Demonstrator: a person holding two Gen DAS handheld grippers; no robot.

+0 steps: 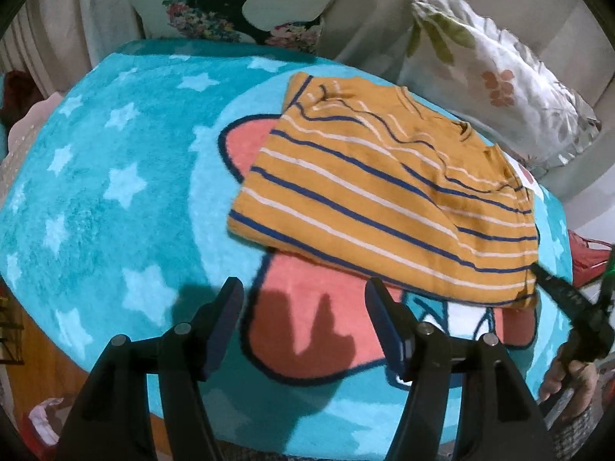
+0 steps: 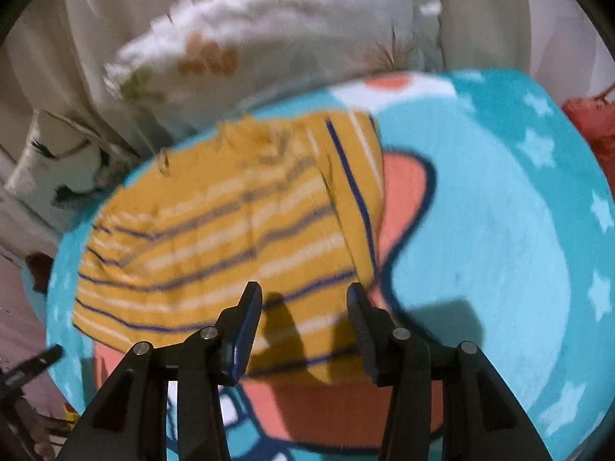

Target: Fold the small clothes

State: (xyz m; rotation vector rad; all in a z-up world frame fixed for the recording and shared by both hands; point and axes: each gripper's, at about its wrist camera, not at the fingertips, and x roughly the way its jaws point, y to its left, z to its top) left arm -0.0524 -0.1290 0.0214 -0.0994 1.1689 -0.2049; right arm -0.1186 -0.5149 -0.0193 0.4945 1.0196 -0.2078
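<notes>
While a mustard shirt [image 1: 384,207] striped in blue and white lies folded on a turquoise star-print blanket [image 1: 115,176], the left gripper [image 1: 303,299] hangs above the blanket's pink cartoon patch, its fingers [image 1: 226,307] standing apart with nothing between them. Seen from the left wrist, the shirt rests up and to the right of those fingers, clear of them. At the shirt's right-hand corner one black finger of the right gripper [image 1: 553,284] reaches the cloth edge, with a hand [image 1: 565,380] below it. A floral pillow [image 1: 499,84] lies beyond the blanket.

From the right wrist, a blurred view, the shirt [image 2: 230,230] spreads ahead and to the left across the blanket [image 2: 499,211]. The right gripper [image 2: 303,319] hovers over the shirt's near edge, fingers [image 2: 246,319] part open; whether they touch the cloth cannot be told. A tip of the left gripper [image 2: 38,361] shows at the left edge.
</notes>
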